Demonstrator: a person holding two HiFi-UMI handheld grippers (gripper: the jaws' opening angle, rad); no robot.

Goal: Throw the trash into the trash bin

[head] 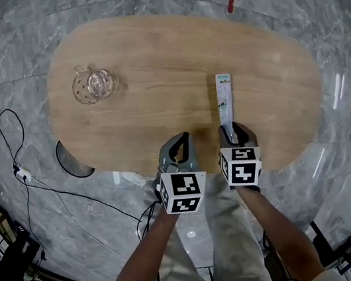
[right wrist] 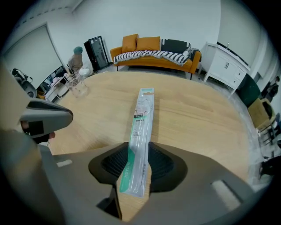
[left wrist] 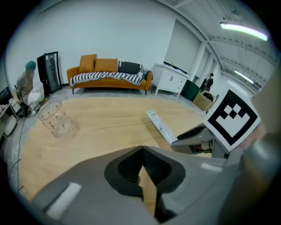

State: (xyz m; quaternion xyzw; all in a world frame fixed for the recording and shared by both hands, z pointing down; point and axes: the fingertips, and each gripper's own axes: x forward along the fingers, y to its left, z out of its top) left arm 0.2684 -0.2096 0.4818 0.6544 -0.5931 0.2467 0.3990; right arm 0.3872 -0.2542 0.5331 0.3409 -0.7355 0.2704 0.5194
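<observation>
Packet (right wrist: 141,127), long and clear with a green edge, is lying flat on the counter (head: 167,57), its near end sitting between the jaws of the right hand-held gripper (right wrist: 139,147). Those jaws are standing partly apart, pads right at the packet's edges and not visibly squeezing it. The left hand-held gripper (left wrist: 142,149) is hanging just beside, at the counter's near edge, jaws together and holding nothing. Across the counter, well apart, a clear cup (head: 92,84) is standing upright.
</observation>
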